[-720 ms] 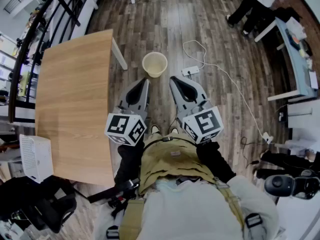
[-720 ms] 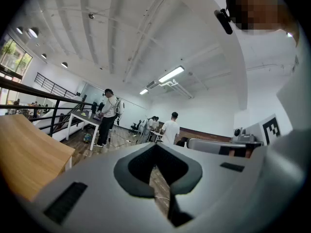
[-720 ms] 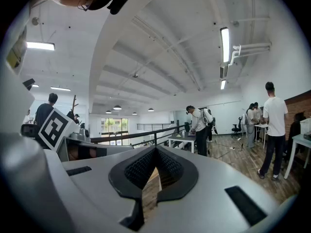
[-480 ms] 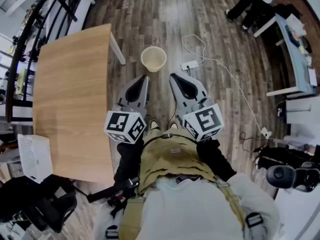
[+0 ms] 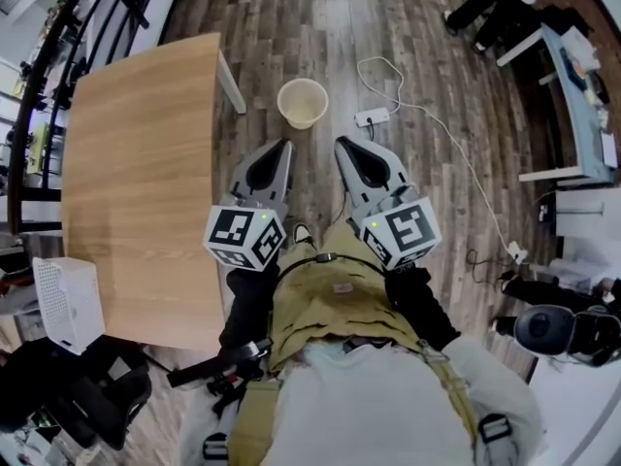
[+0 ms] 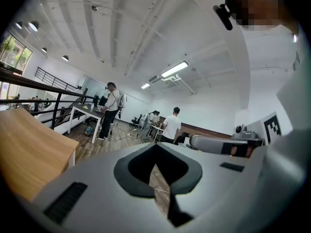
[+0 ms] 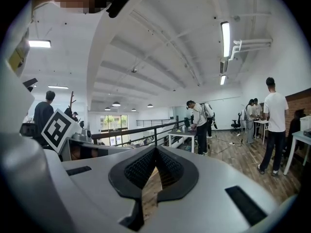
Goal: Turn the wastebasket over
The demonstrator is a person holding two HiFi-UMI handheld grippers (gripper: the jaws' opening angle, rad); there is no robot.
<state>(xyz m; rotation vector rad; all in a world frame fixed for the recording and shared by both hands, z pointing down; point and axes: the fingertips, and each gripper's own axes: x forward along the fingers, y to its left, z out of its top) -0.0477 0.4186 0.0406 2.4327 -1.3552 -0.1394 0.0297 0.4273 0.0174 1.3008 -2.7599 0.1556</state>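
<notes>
Basket (image 5: 302,103) sat upright on the floor, probably light thin plastic (rim looked the best hold); left gripper (image 5: 280,148) and right gripper (image 5: 343,146) fingers were pressed together, empty.

Wooden table (image 5: 136,183), white crate (image 5: 68,304), power strip (image 5: 373,117) on floor.

Bright, even, lit from ceiling strip lights (image 7: 225,33); soft glare on floor (image 5: 340,27); strong fisheye bending at edges; near foreground blurred.

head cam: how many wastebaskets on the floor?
1. The cream wastebasket stands upright, mouth up, on the floor beside the wooden table's leg. Others may be hidden under the table.
</notes>
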